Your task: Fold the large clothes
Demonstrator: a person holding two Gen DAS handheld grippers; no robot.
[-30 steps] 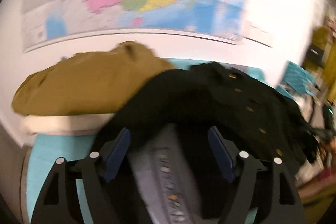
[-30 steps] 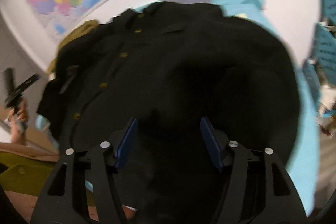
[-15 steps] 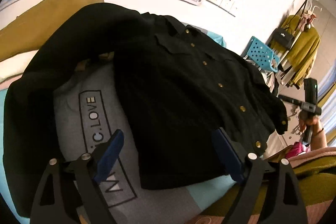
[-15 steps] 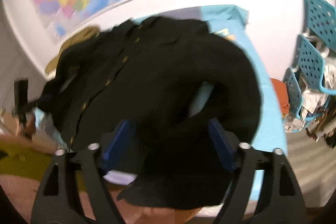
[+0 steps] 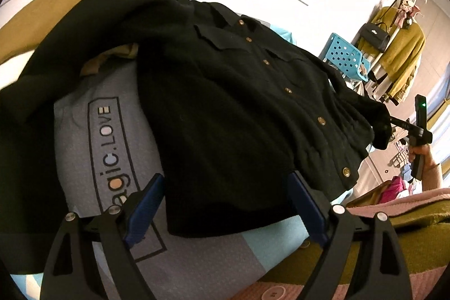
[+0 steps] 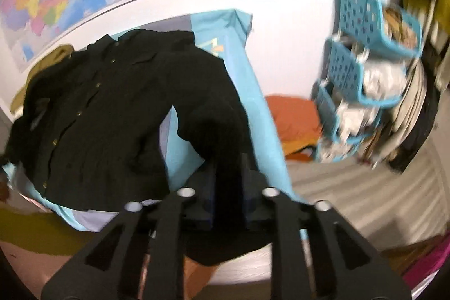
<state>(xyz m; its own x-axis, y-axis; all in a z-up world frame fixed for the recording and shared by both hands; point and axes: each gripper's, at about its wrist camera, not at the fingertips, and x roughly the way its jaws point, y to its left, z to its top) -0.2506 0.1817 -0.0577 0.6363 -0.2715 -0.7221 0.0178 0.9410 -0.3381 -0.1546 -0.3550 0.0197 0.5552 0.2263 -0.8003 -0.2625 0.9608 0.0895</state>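
Black jacket [image 6: 107, 108] sleeve between closing right hand-held gripper [image 6: 227, 187]; left hand-held gripper [image 5: 225, 204] released; blue baskets [image 6: 365, 27] apparently full.

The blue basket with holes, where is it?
In the left wrist view, the blue basket sits at the right, beyond the black jacket, beside hanging yellow clothes.

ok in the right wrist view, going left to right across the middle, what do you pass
mustard garment → black buttoned jacket → light blue cover → orange cushion → blue perforated baskets
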